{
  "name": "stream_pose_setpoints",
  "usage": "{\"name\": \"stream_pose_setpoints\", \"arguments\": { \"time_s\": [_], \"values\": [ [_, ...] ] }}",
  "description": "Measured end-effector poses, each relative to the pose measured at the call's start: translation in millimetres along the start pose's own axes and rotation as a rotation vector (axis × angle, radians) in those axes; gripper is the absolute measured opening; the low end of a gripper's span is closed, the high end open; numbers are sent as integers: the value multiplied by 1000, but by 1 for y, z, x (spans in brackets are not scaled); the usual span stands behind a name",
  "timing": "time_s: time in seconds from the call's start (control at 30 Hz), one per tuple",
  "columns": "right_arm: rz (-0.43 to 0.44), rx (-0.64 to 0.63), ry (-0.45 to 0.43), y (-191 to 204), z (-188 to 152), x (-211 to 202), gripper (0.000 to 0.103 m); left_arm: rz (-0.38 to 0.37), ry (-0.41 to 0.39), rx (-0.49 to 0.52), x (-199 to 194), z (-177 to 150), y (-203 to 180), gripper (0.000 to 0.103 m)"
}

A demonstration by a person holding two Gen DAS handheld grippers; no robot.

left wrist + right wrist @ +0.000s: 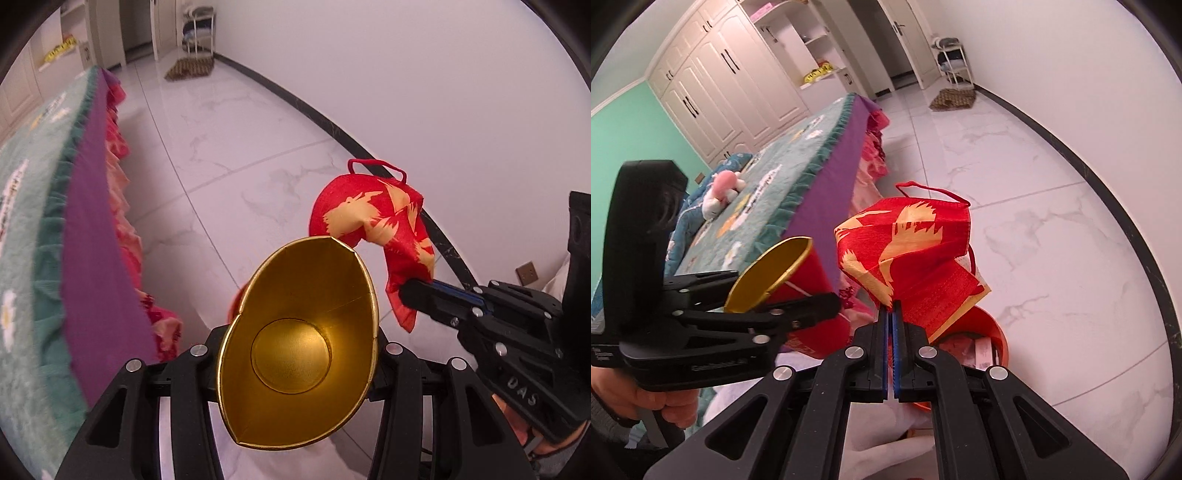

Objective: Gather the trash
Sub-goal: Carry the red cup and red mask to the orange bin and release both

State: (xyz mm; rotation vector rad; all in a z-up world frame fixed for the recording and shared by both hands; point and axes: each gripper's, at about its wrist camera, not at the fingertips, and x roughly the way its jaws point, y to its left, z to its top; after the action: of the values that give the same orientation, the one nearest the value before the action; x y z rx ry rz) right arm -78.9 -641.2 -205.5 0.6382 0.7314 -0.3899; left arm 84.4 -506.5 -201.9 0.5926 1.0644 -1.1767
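Note:
A paper cup (314, 280), gold inside and red outside, sits squeezed to an oval between the fingers of my left gripper (295, 349), which is shut on it. My right gripper (890, 310) is shut on a corner of a red face mask (908, 243) with a gold bird pattern and red ear loops. The mask (369, 218) hangs just beyond the cup's rim, with the right gripper (406, 291) to the cup's right. Under the mask stands a red bin (991, 332) with paper scraps inside. The left gripper (775, 291) and the cup (805, 280) are left of the mask.
A bed with a teal blanket and purple sheet (92, 240) runs along the left, a pink plush toy (720, 192) on it. White marble floor (240, 147) stretches ahead to a mat (190, 68) and a rack (199, 29). Wardrobes (713, 81) line the far wall.

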Motion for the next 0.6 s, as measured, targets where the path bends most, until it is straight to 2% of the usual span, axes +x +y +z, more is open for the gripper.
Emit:
{"name": "stream_pose_setpoints", "arguments": {
  "time_s": [0.17, 0.43, 0.53, 0.6],
  "values": [
    [-20, 33, 1, -14, -3, 5, 2, 0, 50, 24, 32, 5, -7, 54],
    [-41, 65, 24, -26, -5, 17, 2, 17, 81, 51, 54, 13, -10, 61],
    [-40, 70, 28, -25, -6, 21, 2, 20, 91, 48, 57, 13, -11, 75],
    [-38, 67, 32, -27, -8, 22, 2, 22, 83, 51, 57, 13, -12, 75]
  ]
}}
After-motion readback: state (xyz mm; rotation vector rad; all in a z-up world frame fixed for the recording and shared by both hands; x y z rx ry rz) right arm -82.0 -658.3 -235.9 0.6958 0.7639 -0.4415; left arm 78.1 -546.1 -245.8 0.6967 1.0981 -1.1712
